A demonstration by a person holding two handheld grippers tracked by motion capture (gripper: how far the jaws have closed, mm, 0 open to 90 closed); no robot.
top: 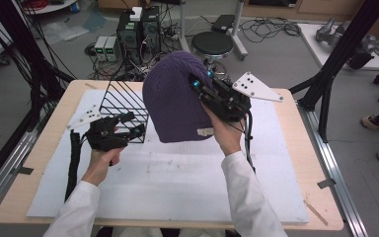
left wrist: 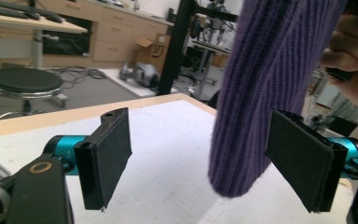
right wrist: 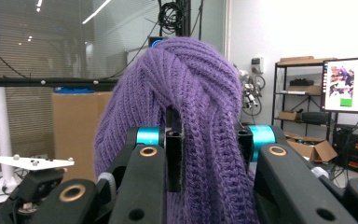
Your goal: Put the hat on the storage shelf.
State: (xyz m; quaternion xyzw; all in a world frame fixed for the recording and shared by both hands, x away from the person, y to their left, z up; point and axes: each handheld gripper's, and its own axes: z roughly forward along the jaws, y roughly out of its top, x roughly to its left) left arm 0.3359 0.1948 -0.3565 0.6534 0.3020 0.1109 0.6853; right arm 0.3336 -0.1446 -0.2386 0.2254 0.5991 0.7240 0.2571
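A purple knitted beanie [top: 175, 98] hangs above the table, held up by my right gripper [top: 201, 85], which is shut on its side. In the right gripper view the knit [right wrist: 196, 116] bunches between the two jaws. My left gripper [top: 128, 126] is lower at the left, next to a black wire basket [top: 123, 103], and stands open. In the left gripper view the beanie's lower edge [left wrist: 247, 140] hangs between the wide-apart pads [left wrist: 112, 149], nearer the right one, touching neither.
A white mat [top: 177, 173] covers the wooden table [top: 296, 148]. The wire basket stands at the mat's back left. Beyond the table are a black stool [top: 212, 44], computer boxes and cables on the floor. A black frame post [top: 335, 59] rises at the right.
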